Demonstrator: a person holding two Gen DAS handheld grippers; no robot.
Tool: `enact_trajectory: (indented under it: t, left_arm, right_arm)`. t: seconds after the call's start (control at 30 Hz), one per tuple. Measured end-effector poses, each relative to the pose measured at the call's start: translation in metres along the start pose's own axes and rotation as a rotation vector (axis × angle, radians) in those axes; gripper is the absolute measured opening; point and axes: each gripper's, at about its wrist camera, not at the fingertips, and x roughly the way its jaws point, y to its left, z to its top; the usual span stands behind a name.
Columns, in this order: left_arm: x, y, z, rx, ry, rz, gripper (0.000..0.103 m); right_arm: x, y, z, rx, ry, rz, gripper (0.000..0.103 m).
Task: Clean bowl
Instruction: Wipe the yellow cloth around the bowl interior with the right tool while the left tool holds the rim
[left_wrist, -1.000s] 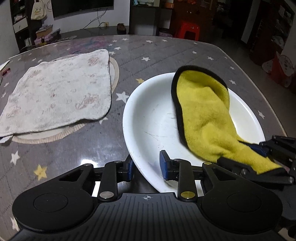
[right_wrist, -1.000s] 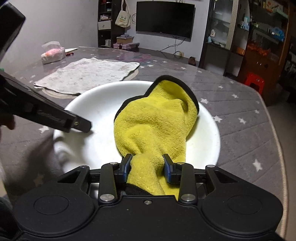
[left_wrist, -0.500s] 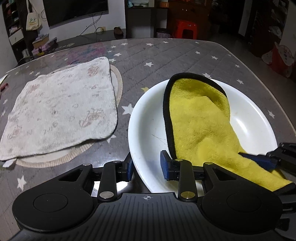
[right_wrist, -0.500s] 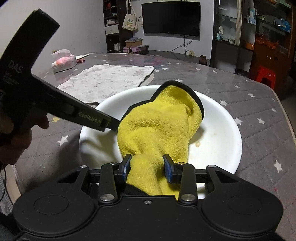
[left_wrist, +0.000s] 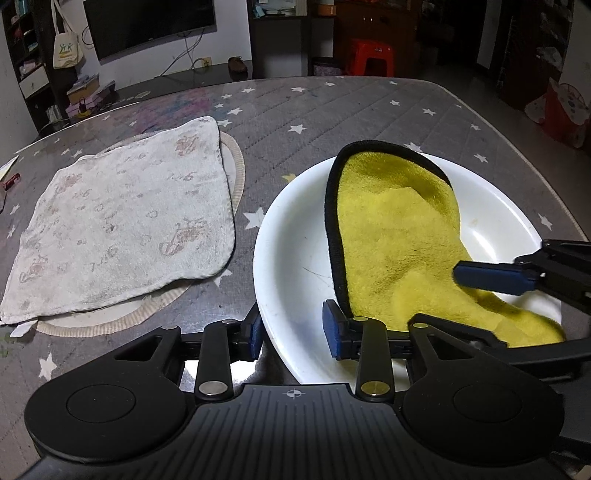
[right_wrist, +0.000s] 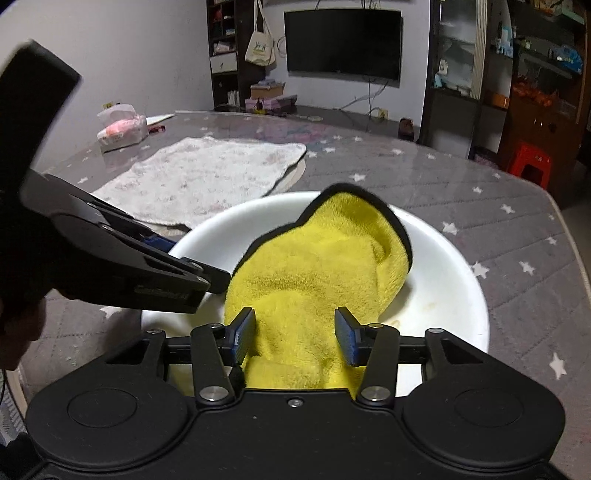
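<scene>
The shallow white ceramic bowl (left_wrist: 295, 266) is set on the grey star-patterned table (left_wrist: 369, 110), beside a pale printed towel (left_wrist: 122, 221), with the yellow black-edged microfibre cloth (right_wrist: 317, 273) draped across its inside. Faint brownish marks (right_wrist: 430, 306) are seen on the bowl's floor to the right of the cloth, so the cleaning is judged unfinished.

The near rim is straddled by the left gripper (left_wrist: 291, 328), its pads parted and off the rim. If wiping is resumed with the rim unclamped, the bowl may be pushed across the glossy table. The cloth's near end lies between the spread pads of the right gripper (right_wrist: 295, 336), unpinched on the right side; should that gripper be lifted, the cloth may be left behind and the marks missed.

Against the earlier frames, both pairs of jaws have just been opening: the right gripper's pinch on the bunched cloth is seen released, and the left gripper's gap around the rim is seen widened
</scene>
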Motion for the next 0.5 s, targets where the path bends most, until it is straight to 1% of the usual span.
enact_trajectory:
  t: [0.2, 0.5]
  left_arm:
    - [0.0002, -0.0019, -0.0015, 0.011, -0.001, 0.01, 0.038]
    - [-0.0007, -0.0074, -0.0018, 0.031, -0.003, 0.036, 0.04]
  right_arm:
    - [0.0027, -0.0018, -0.0013, -0.002, 0.021, 0.009, 0.049]
    - [0.0004, -0.0037, -0.0041, -0.02, 0.027, -0.009, 0.047]
